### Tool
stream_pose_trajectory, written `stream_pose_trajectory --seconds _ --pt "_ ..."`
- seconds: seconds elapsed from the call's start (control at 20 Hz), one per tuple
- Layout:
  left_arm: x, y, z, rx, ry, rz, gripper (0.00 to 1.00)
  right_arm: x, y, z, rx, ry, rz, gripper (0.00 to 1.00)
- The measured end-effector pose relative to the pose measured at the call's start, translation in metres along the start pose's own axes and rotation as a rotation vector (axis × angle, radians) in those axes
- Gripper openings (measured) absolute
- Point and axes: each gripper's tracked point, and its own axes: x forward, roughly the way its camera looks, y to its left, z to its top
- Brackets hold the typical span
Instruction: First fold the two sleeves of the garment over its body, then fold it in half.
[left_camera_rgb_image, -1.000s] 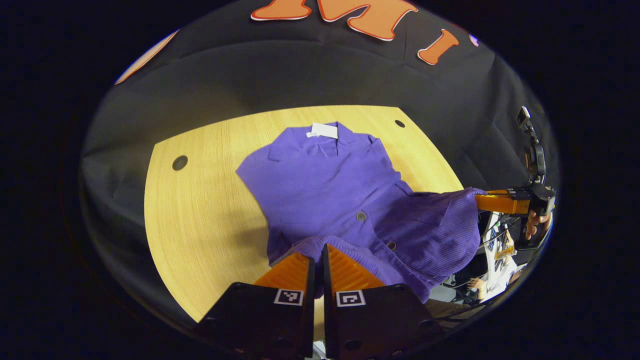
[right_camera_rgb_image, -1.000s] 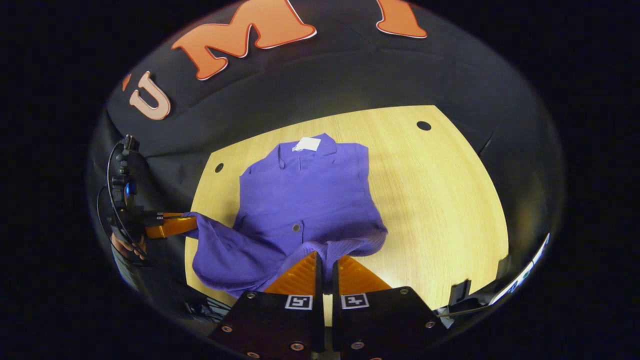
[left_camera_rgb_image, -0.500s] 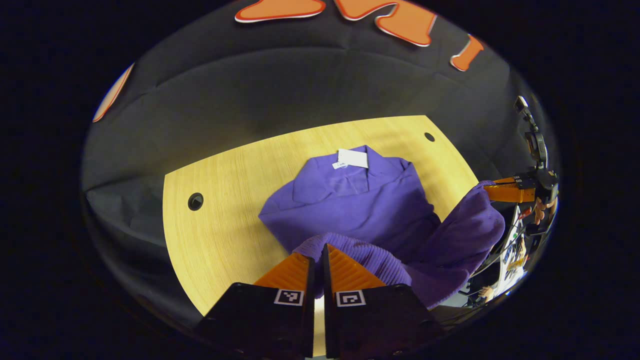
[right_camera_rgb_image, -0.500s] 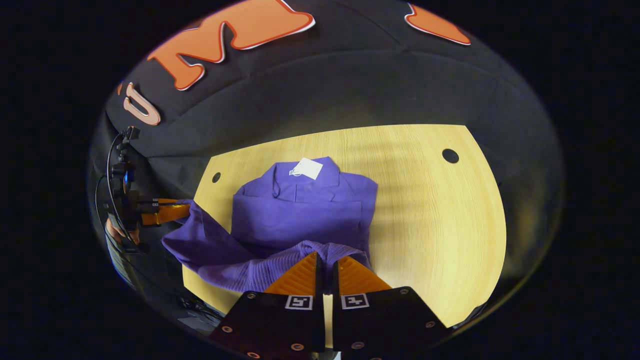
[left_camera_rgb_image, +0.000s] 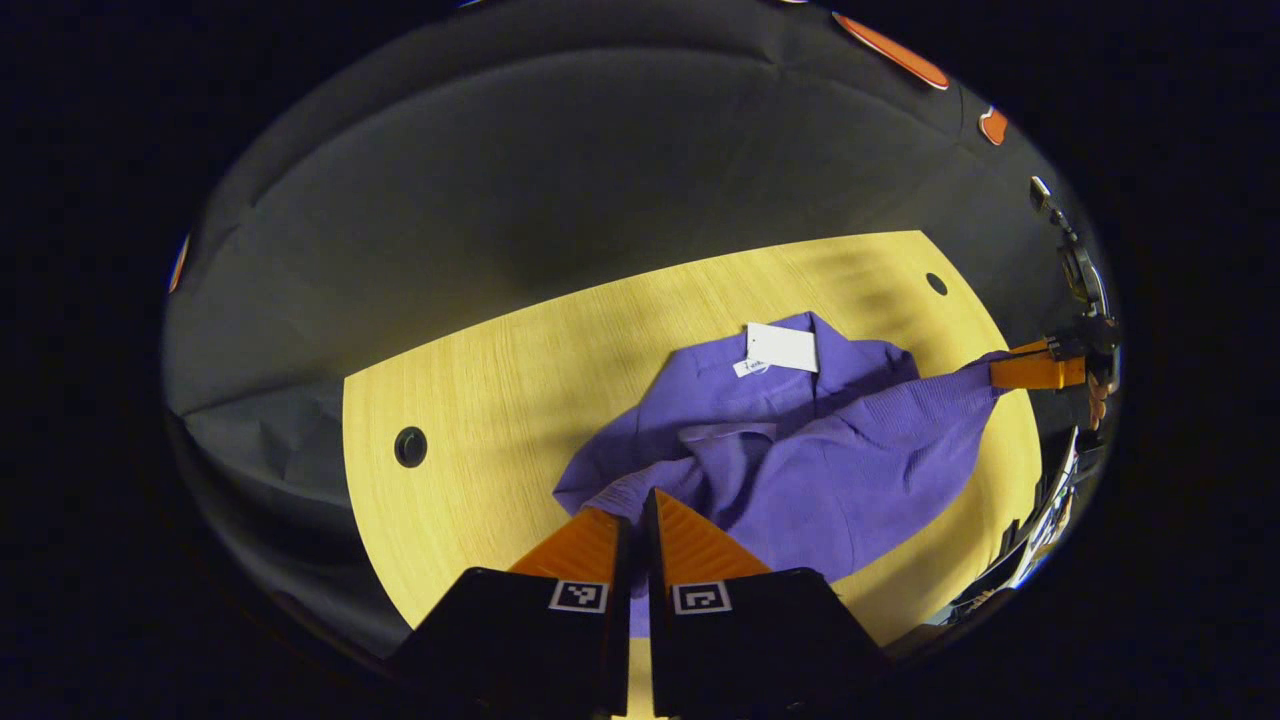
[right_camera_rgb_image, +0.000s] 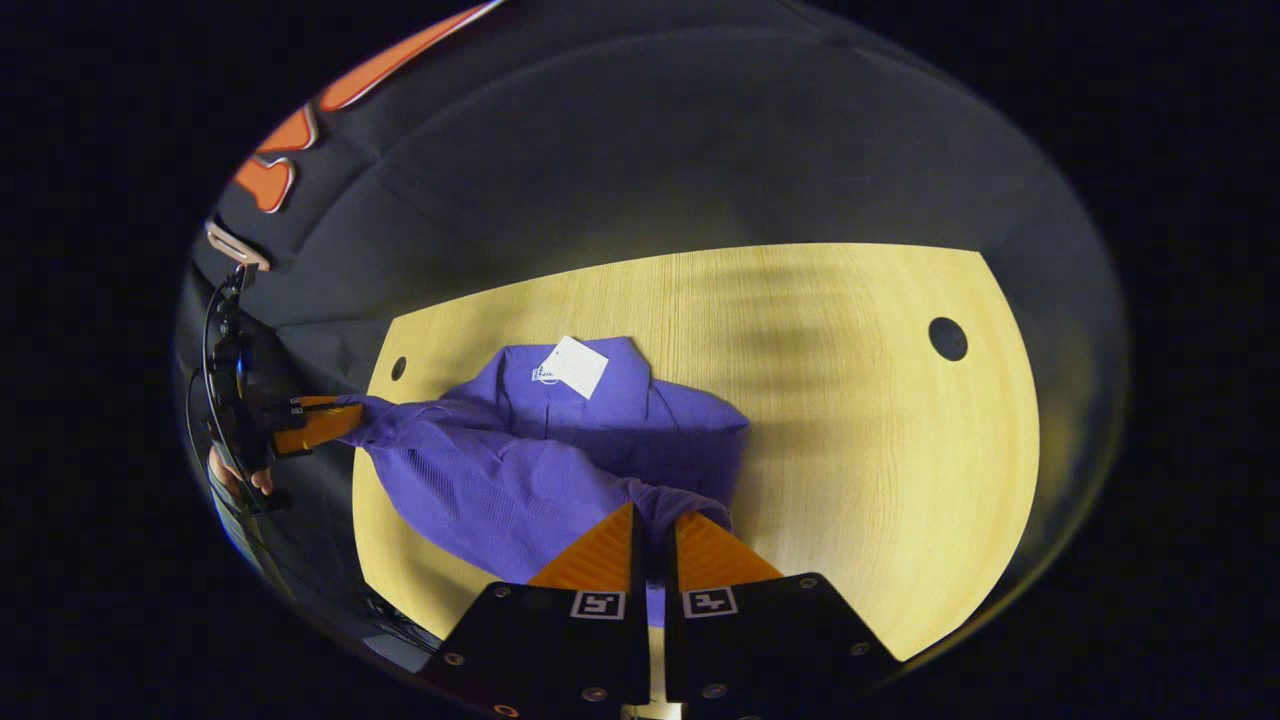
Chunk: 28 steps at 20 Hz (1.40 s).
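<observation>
Both claws are clamped on the hem of 1 purple garment (left_camera_rgb_image: 800, 470): the left claw (left_camera_rgb_image: 632, 505) pinches 1 hem corner between its closed fingers in the left gripper view, and the right claw (right_camera_rgb_image: 652, 520) pinches the other corner in the right gripper view. 1 white tag (left_camera_rgb_image: 782, 347) lies at the collar, and 2 round holes (left_camera_rgb_image: 410, 446) (left_camera_rgb_image: 936, 284) mark the wooden bench (left_camera_rgb_image: 480, 400). Compared with 0.5 s ago, the lifted lower half has been carried further over the collar end, so less of the body lies uncovered and the hem now hangs stretched between the 2 claws, above the bench. A hand (right_camera_rgb_image: 235, 478) grips the left claw's handle at the bench's left edge in the right gripper view.
</observation>
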Motion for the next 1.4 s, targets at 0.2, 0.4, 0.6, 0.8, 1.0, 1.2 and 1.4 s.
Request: stream_pose_trajectory --seconds 0.2,0.4,0.6,0.8,1.0,1.2,1.4 --pt "0.021 0.008 0.020 -0.060 -0.097 0.066 0.10 0.019 0.002 0.019 0.081 -0.031 0.057 0.06" --pt "0.026 0.029 0.036 -0.156 -0.213 0.161 0.13 0.025 -0.003 0.055 0.211 -0.135 0.091 0.11" --pt "0.012 0.063 0.065 -0.211 -0.387 0.299 0.25 0.022 -0.009 0.089 0.296 -0.265 0.116 0.23" --pt "-0.017 0.065 0.071 -0.238 -0.448 0.315 0.37 0.001 -0.014 0.101 0.314 -0.355 0.121 0.42" --pt "-0.059 0.052 0.067 -0.296 -0.537 0.260 0.82 -0.032 -0.004 0.091 0.219 -0.453 0.070 0.56" --pt "-0.112 0.035 0.062 -0.236 -0.626 0.240 0.95 -0.076 0.019 0.075 0.075 -0.557 0.008 0.81" --pt "-0.163 0.004 0.052 -0.201 -0.704 0.190 0.95 -0.120 0.044 0.065 0.005 -0.652 -0.047 0.94"
